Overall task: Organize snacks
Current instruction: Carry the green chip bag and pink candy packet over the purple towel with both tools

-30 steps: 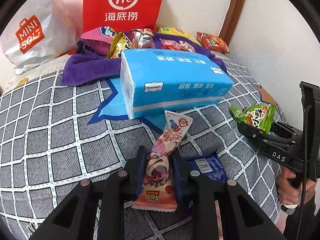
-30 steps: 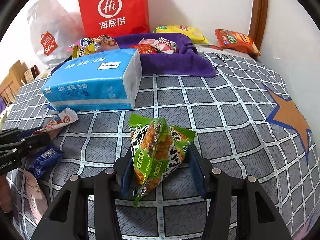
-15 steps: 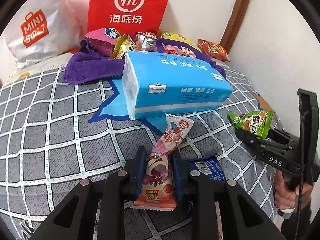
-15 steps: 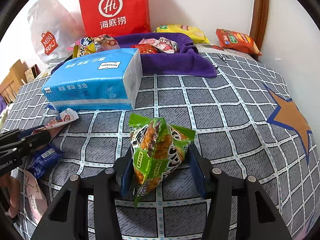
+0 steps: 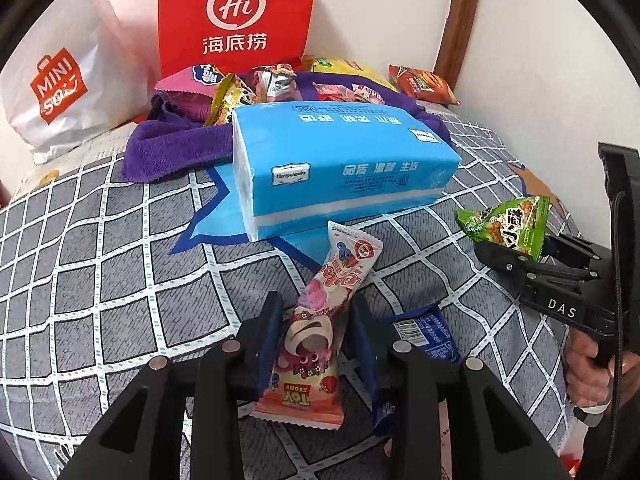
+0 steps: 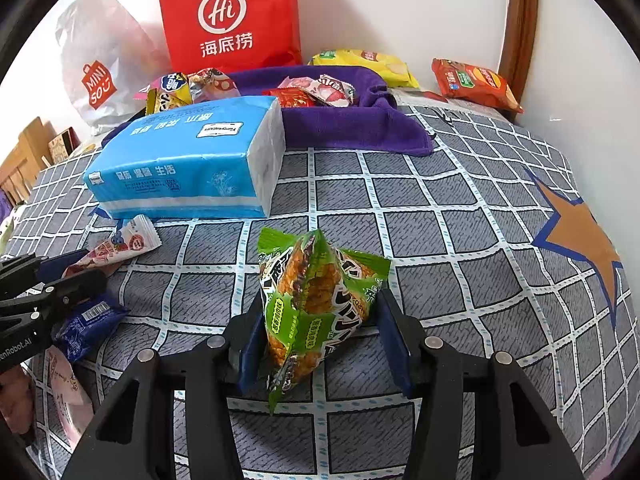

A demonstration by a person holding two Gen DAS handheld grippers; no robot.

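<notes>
The left tongs (image 5: 316, 338) hide part of the dark blue packet (image 5: 430, 330) behind them

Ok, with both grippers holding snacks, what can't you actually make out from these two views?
- Dark blue packet: left wrist view, half hidden behind the left gripper; label unreadable.
- Pale pink packet: right wrist view, cut off by the frame edge.
- Snacks on the purple towel: partly hidden by the blue tissue pack.

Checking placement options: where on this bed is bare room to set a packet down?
Bare checked bedspread lies right of the tissue pack, before the purple towel. The towel itself is crowded with snacks; a blue packet sits near the left gripper.
</notes>
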